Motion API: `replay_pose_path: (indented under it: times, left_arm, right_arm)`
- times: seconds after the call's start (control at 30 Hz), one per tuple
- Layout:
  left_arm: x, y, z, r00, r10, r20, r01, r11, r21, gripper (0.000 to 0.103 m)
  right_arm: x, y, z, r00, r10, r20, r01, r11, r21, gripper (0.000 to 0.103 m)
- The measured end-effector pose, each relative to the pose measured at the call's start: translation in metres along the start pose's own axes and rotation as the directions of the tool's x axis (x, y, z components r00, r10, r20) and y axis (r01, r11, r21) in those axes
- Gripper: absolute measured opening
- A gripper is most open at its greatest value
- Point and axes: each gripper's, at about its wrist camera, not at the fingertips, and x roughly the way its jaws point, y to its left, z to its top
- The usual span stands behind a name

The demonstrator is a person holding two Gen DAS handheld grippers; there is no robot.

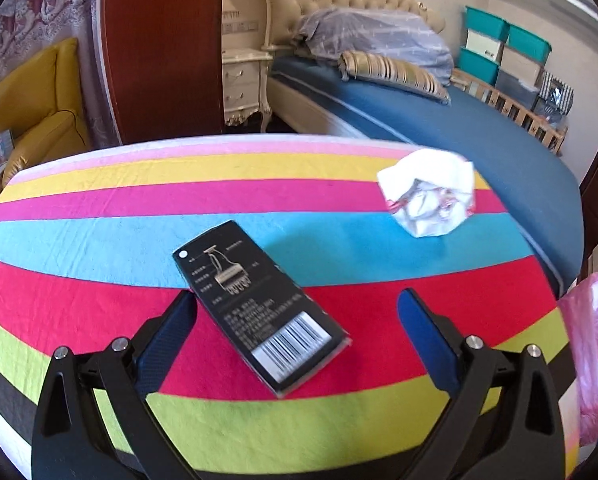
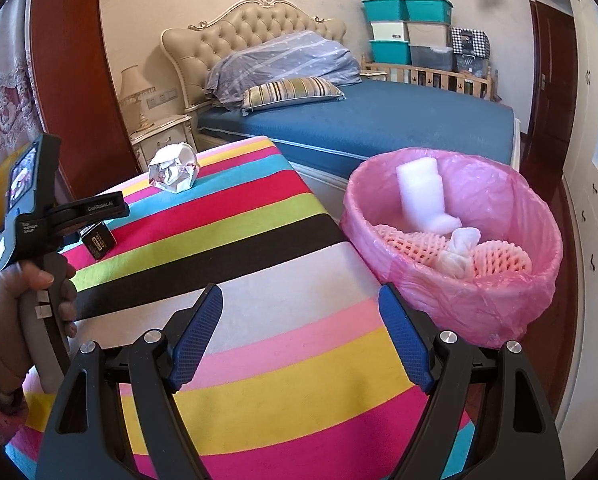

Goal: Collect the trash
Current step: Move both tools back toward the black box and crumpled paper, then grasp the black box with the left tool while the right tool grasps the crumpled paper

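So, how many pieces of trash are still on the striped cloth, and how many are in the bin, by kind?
On the cloth:
Black box: 1
Crumpled paper: 1
In the bin:
White foam block: 1
Pink foam net: 1
White wad: 1
Total: 5

My claw pads [image 1: 167, 340] are dark blue on black arms. I see a black box [image 1: 259, 308] with white print and a barcode, on a cloth [image 1: 99, 232] striped pink, yellow, magenta, cyan, red and lime. The crumpled paper [image 1: 429, 196] is white; the bin liner [image 2: 459, 304] is pink.
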Motion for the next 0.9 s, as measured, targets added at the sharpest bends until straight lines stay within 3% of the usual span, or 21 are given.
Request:
replay_pose_path:
  times: [0.03,0.07,0.17,0.57,0.73,0.9]
  left_arm:
    - [0.003,0.003,0.0,1.0,-0.005,-0.016,0.005,1.0,0.004,0.079]
    - [0.005,0.007,0.001,0.999,-0.008,-0.038,0.009,1.0,0.015,0.057]
    - [0.009,0.014,0.0,0.998,-0.04,-0.056,0.044,0.996,0.074,0.038]
    - [-0.007,0.073,-0.012,0.986,-0.165,-0.031,0.168,0.962,0.215,0.038]
    - [-0.015,0.097,-0.01,0.983,-0.184,0.014,0.177,0.963,0.204,0.038]
    - [-0.018,0.106,-0.011,0.978,-0.209,0.012,0.205,0.965,0.165,0.038]
  right_arm:
    - [0.001,0.001,0.002,1.0,0.001,0.001,-0.001,1.0,-0.004,0.076]
    - [0.003,0.004,0.004,1.0,0.003,0.002,-0.003,1.0,-0.013,0.076]
    - [0.011,0.014,0.012,1.0,0.015,0.001,-0.015,0.999,-0.038,0.076]
    - [0.063,0.101,0.043,0.995,0.094,-0.042,-0.099,0.982,-0.16,0.076]
    - [0.088,0.13,0.055,0.993,0.102,-0.063,-0.111,0.981,-0.159,0.076]
    - [0.122,0.15,0.082,0.992,0.101,-0.072,-0.11,0.985,-0.135,0.076]
